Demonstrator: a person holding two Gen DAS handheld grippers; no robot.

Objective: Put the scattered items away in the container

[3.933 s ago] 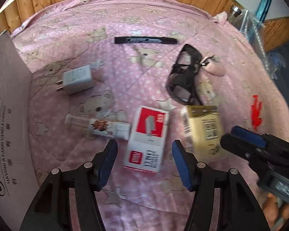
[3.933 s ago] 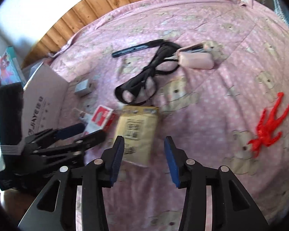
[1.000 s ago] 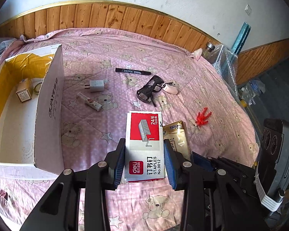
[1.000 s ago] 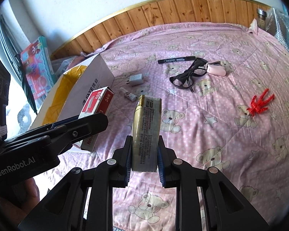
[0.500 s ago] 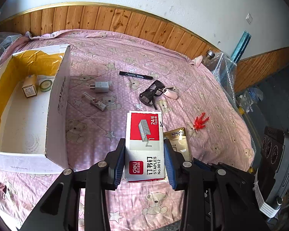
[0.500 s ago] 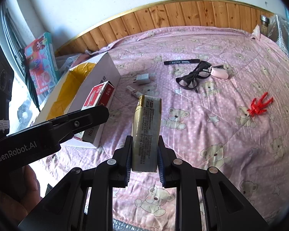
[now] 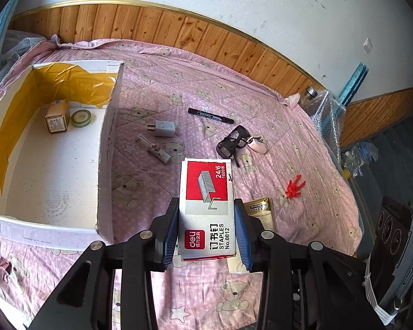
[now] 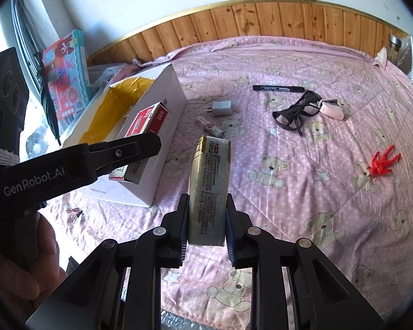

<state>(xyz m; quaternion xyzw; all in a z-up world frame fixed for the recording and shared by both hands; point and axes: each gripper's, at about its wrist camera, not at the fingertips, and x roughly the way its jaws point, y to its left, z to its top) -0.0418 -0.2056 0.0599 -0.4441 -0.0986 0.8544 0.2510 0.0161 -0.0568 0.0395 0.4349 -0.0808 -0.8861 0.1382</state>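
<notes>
My left gripper (image 7: 206,231) is shut on a red-and-white staples box (image 7: 206,192), held in the air just right of the white cardboard container (image 7: 107,143). From the right wrist view the same staples box (image 8: 146,126) hangs beside the container's (image 8: 168,99) near wall. My right gripper (image 8: 206,228) is shut on a tan-gold packet (image 8: 209,176), lifted above the pink bedspread. Inside the container lie a small tan box (image 7: 56,119) and a roll of tape (image 7: 81,118). On the bed lie a black marker (image 7: 210,115), a white charger (image 7: 163,128), a small tube (image 7: 154,150), black glasses (image 7: 232,144), a pink item (image 7: 257,145) and a red toy (image 7: 294,187).
A wooden panel wall (image 7: 179,33) runs behind the bed. Bubble wrap and a bottle (image 7: 311,93) sit at the far right corner. A colourful toy box (image 8: 66,74) stands left of the container. A pink binder clip (image 7: 0,265) lies near the front edge. A hand (image 8: 11,261) holds the left gripper.
Both grippers closed on their items, lifted them off the bed and pulled back. Over the last second the left gripper with the staples box shifted toward the container.
</notes>
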